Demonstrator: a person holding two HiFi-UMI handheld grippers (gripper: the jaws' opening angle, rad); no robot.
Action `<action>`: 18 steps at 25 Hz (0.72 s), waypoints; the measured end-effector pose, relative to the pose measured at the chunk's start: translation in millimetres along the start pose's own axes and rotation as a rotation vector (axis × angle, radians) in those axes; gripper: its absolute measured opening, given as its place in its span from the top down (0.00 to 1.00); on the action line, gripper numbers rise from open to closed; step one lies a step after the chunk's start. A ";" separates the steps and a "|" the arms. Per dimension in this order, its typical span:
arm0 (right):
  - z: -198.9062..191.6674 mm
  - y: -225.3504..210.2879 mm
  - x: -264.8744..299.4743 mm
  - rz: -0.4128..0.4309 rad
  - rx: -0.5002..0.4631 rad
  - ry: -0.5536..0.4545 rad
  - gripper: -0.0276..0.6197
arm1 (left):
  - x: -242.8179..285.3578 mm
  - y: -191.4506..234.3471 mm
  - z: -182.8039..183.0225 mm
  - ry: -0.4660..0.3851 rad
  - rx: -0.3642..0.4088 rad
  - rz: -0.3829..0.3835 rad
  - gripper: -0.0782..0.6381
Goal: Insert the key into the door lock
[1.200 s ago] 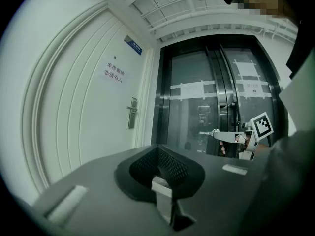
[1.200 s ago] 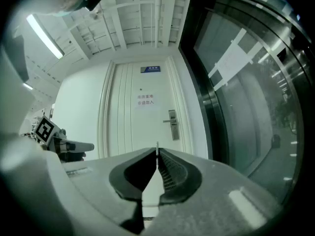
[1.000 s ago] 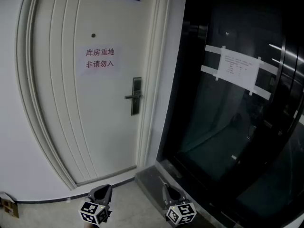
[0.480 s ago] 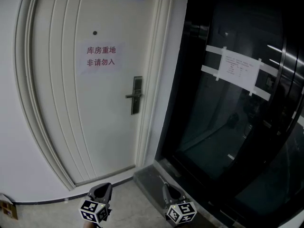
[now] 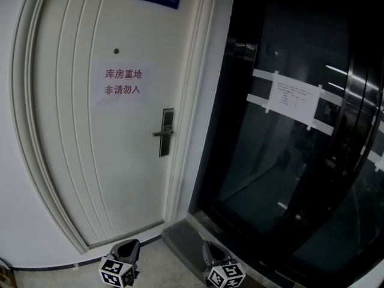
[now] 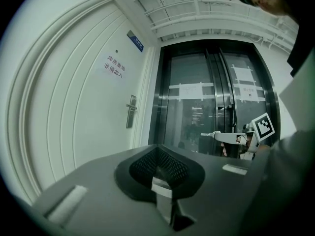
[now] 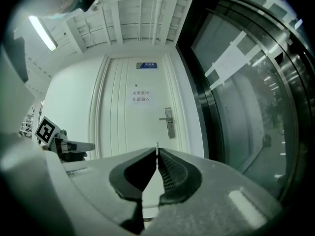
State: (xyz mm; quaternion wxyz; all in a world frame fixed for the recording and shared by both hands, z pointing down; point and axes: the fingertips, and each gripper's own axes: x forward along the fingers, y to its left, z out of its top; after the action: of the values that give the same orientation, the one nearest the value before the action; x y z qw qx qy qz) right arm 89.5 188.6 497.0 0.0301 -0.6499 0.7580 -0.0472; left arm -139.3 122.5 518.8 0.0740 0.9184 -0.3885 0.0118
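Key (image 7: 157, 147): thin silver metal blade, seen edge-on, pinched at the tip of the right gripper (image 7: 157, 156), whose jaws are closed on it. It is well short of the silver lock plate (image 5: 166, 132) on the white panelled door (image 5: 90, 161). Left gripper (image 6: 158, 157) alongside, jaws together, nothing between. Dark glass doors (image 5: 288, 161) stand right of the door frame.

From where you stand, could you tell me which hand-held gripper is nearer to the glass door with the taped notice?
Right. The right hand-held gripper is low at the dark threshold of the glass door; the left hand-held gripper is further left, before the white door.
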 end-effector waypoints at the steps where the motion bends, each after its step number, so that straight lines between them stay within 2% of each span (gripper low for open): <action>1: -0.8 -3.5 3.3 -0.006 0.000 0.001 0.94 | 4.3 0.6 0.7 -0.001 0.003 -0.006 0.89; 8: 1.5 -16.5 39.5 -0.003 0.005 0.007 0.94 | 32.4 19.3 -0.5 0.009 -0.006 0.000 0.89; 18: -0.9 -74.9 135.8 0.028 -0.014 -0.001 0.94 | 107.7 69.2 18.8 -0.016 -0.008 0.076 0.89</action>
State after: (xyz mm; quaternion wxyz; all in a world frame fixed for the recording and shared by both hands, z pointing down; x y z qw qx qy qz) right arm 142.2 43.1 508.4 0.0265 -0.6395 0.7672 -0.0413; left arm -114.3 -4.5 517.5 0.0742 0.9028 -0.4235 0.0055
